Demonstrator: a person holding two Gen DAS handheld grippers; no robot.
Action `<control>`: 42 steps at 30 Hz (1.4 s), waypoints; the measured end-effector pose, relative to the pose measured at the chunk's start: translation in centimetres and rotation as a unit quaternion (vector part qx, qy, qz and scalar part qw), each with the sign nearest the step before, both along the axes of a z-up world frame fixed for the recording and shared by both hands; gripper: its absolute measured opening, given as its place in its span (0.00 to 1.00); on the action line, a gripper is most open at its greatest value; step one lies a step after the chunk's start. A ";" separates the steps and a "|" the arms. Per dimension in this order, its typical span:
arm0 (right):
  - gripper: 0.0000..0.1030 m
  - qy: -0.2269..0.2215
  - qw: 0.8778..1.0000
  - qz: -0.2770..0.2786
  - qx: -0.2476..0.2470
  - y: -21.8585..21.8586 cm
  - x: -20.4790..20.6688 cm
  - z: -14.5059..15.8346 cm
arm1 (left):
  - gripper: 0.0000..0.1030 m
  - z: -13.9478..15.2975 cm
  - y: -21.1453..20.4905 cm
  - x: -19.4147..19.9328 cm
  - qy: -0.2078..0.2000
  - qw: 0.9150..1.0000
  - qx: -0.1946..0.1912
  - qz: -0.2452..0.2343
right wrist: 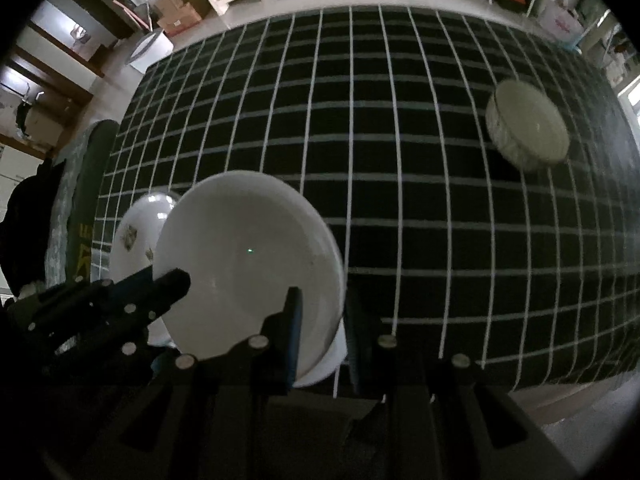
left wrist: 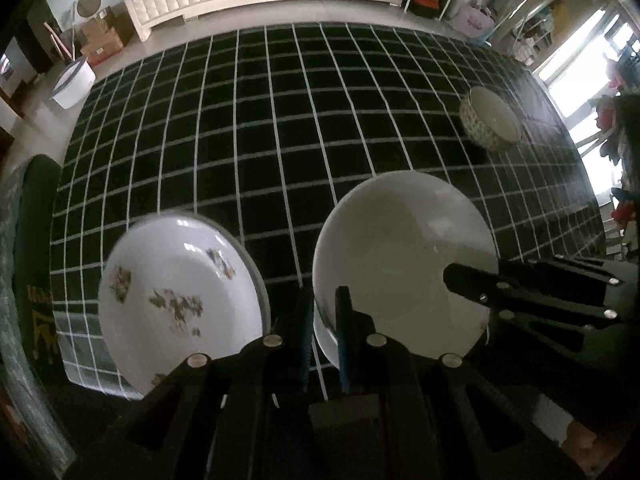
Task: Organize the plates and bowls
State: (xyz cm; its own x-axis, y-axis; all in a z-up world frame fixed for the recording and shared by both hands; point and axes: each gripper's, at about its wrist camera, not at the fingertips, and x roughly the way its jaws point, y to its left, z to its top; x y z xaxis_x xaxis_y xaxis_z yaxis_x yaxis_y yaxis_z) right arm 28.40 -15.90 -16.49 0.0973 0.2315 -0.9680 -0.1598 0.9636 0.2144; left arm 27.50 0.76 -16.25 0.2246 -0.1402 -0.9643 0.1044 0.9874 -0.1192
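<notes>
Both grippers carry the plain white ceramic bowl [left wrist: 404, 264]: left gripper [left wrist: 322, 320] jaws nearly shut on its near rim, right gripper [right wrist: 320, 320] jaws narrowly pinching the opposite rim. I judge stacking barely begun: the floral-printed white plate [left wrist: 176, 300] sits just beside it, the patterned-sided bowl [left wrist: 490, 122] well apart. Checked black surface [left wrist: 260, 140] beyond lies bare; its edge runs close behind the plate.

White bowl [left wrist: 400, 264] (black-checked tablecloth [left wrist: 280, 120])

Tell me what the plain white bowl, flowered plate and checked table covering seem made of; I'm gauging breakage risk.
Plain white bowl: likely glazed ceramic, smooth with soft sheen. Flowered plate: glossy glazed ceramic or possibly melamine, with sharp window glints. Checked table covering: apparently matte woven cloth, no shine.
</notes>
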 end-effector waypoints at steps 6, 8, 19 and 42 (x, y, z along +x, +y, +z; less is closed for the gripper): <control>0.23 0.028 1.000 -0.007 0.000 -0.5 -1.8 -2.5 | 0.09 -1.6 -0.9 -1.6 0.016 1.000 0.006 -0.009; 0.23 0.034 0.999 -0.008 -0.002 -0.5 -2.2 -3.0 | 0.09 -2.0 -0.9 -2.0 0.020 1.000 0.007 -0.009; 0.23 0.032 0.999 0.006 -0.022 0.6 -2.1 -3.8 | 0.09 -3.6 -0.8 -2.1 0.031 0.999 0.009 -0.004; 0.24 0.010 0.999 0.013 -0.037 -0.1 -1.2 -3.8 | 0.12 -3.3 -0.6 -2.0 0.024 1.000 -0.004 0.007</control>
